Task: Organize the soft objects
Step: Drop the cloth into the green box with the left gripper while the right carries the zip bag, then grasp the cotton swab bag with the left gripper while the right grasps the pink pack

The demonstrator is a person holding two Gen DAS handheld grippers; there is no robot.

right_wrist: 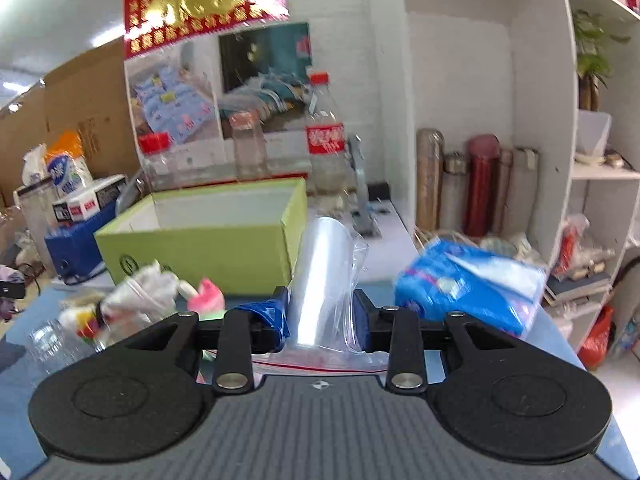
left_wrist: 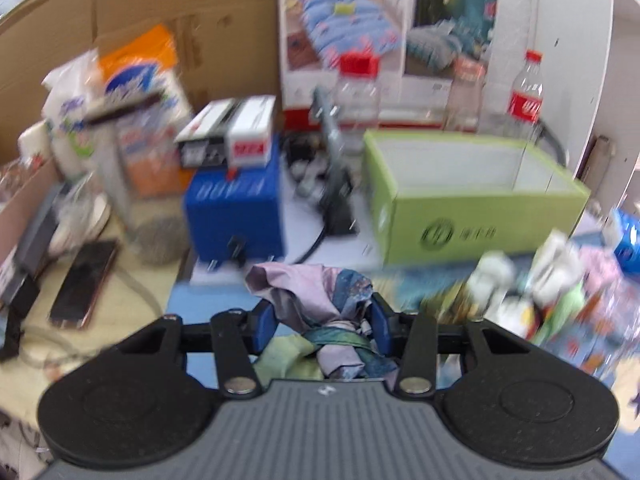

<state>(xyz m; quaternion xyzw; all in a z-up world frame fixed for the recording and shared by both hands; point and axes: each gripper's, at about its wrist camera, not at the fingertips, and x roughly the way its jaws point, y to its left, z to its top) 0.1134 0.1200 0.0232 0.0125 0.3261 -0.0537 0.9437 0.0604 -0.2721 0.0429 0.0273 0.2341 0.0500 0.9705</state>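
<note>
My left gripper is shut on a crumpled bundle of purple, blue and green cloth, held above the blue table. My right gripper is shut on a clear zip bag with a red seal line, which stands up between the blue pads. An open green box stands ahead and to the right of the left gripper; in the right wrist view the green box is just behind and left of the bag. More soft items in plastic lie left of the right gripper.
A blue packet lies at the right. Plastic bottles stand behind the box. A blue device, a phone, tissue packs and cables lie at the left. White shelves stand at the right.
</note>
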